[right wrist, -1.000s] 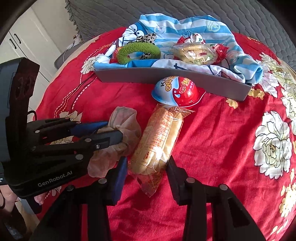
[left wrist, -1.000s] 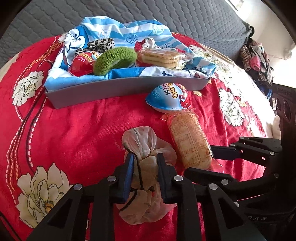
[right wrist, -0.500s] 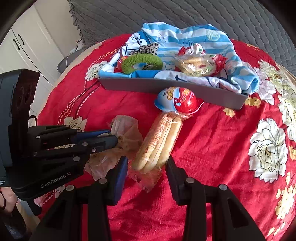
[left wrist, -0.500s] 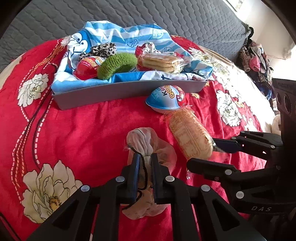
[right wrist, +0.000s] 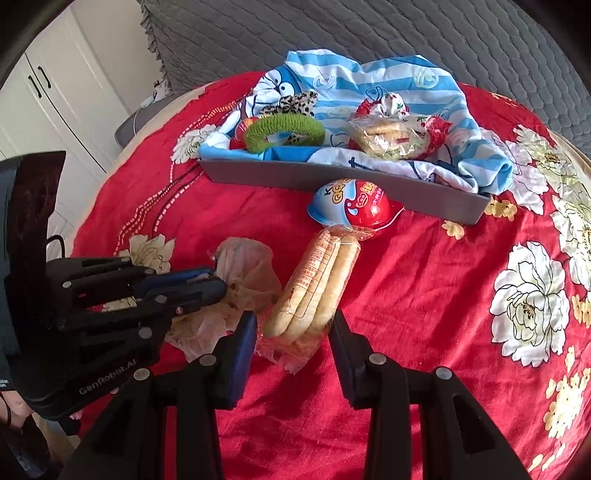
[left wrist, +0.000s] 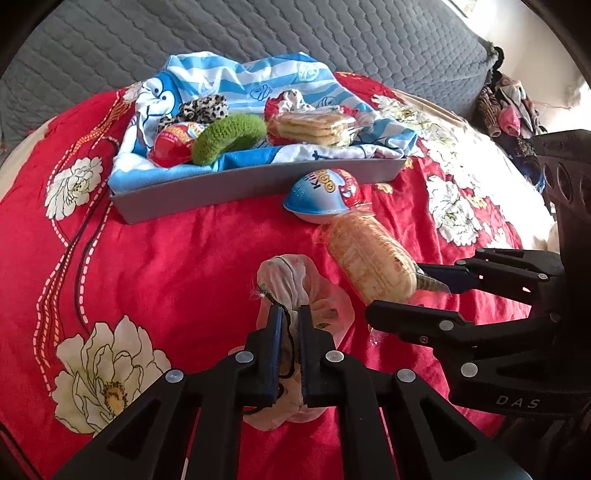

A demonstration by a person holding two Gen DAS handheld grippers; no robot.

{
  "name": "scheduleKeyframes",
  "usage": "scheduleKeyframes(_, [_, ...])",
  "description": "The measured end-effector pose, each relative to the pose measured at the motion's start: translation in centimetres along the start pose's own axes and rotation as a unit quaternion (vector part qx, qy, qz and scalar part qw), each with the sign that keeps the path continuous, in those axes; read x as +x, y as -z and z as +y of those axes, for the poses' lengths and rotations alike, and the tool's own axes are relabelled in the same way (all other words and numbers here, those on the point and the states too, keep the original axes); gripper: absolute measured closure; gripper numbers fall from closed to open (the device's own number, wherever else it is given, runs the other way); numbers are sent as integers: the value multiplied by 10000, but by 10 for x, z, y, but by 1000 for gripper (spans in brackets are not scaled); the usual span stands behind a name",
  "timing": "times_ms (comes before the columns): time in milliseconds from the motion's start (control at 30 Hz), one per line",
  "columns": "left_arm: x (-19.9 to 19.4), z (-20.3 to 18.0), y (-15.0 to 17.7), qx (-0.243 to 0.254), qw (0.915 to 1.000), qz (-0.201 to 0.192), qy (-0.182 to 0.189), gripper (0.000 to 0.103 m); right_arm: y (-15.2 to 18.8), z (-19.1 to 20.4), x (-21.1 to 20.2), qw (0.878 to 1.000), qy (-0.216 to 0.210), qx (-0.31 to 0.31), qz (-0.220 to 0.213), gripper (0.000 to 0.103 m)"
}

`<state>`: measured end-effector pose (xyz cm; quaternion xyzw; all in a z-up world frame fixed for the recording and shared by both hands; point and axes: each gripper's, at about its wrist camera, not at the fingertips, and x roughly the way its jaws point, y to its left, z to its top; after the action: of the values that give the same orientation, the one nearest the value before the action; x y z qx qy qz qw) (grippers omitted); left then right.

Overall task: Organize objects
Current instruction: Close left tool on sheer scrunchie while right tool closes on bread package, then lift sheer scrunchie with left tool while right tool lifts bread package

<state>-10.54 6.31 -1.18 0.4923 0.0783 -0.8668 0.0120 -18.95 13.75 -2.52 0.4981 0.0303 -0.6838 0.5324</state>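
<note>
My left gripper (left wrist: 291, 314) is shut on a beige sheer stocking bundle (left wrist: 291, 277) that lies on the red floral cover; the bundle also shows in the right wrist view (right wrist: 247, 273). My right gripper (right wrist: 293, 325) is open, its fingers on either side of a wrapped pack of long biscuits (right wrist: 319, 284), also seen in the left wrist view (left wrist: 369, 258). A blue and red egg-shaped toy pack (right wrist: 352, 206) lies beyond, against the grey tray (right wrist: 369, 184).
The tray holds a blue striped cloth (right wrist: 388, 85), a green scrunchie (right wrist: 284, 129), a leopard scrunchie (right wrist: 291, 103), a red egg pack (left wrist: 175, 144) and wrapped crackers (right wrist: 388, 136). A grey quilted backrest (left wrist: 258, 33) is behind. White cabinet doors (right wrist: 48, 99) stand far left.
My left gripper has closed tight on the stocking bundle. Both grippers have drawn back a little from the tray; the right fingers stay open around the biscuit pack.
</note>
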Motion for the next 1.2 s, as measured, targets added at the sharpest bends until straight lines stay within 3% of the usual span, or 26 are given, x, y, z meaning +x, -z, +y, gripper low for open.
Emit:
scheduleKeyframes(267, [-4,1,-2,-115,9999,-50,9,95,1,-2,0,10000,13,34,24,70])
scheduleKeyframes(533, [-7,-1,-5,-89,9999,-89,19,95,-2,-1,-14,9994,33,95,-323,71])
scheduleKeyframes(1200, [-22,-6,-11,-84,9996,-242,104,95,-6,-1,-35,9973,-5,144,-726,72])
